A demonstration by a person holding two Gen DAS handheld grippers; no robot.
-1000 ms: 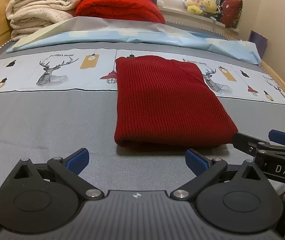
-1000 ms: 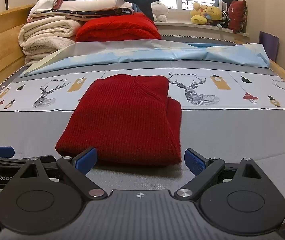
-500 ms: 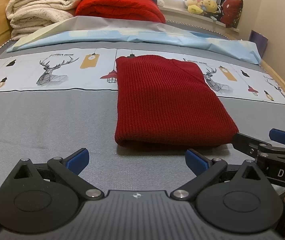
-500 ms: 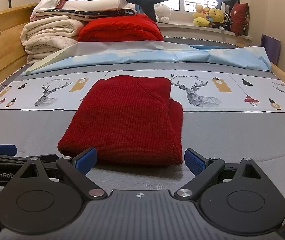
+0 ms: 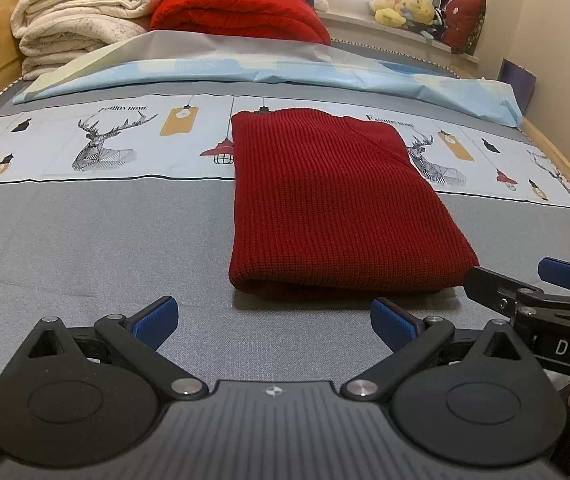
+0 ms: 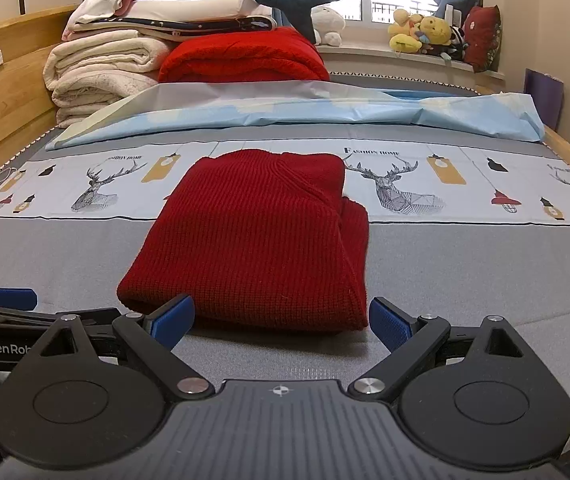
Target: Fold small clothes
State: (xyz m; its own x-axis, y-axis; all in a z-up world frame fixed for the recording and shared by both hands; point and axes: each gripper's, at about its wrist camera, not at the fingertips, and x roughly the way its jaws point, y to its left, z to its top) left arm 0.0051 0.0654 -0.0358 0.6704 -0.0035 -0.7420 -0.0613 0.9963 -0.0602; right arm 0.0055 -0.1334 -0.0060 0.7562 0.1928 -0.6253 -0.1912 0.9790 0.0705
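Note:
A dark red knit sweater (image 5: 333,208) lies folded into a rectangle on the grey bed cover (image 5: 85,248); it also shows in the right wrist view (image 6: 257,240). My left gripper (image 5: 273,322) is open and empty, just short of the sweater's near edge. My right gripper (image 6: 281,320) is open and empty, its blue pads at the sweater's near edge. The right gripper's fingers (image 5: 565,276) show at the right of the left wrist view. The left gripper's fingers (image 6: 9,298) show at the left of the right wrist view.
A light blue sheet (image 6: 325,116) lies across the bed behind the sweater. Folded blankets (image 6: 105,68) and a red quilt (image 6: 245,56) are stacked at the headboard. Plush toys (image 6: 425,32) sit on the windowsill. Wooden bed rails run along both sides.
Both grippers have drawn back and risen slightly from the sweater. The sweater has not moved.

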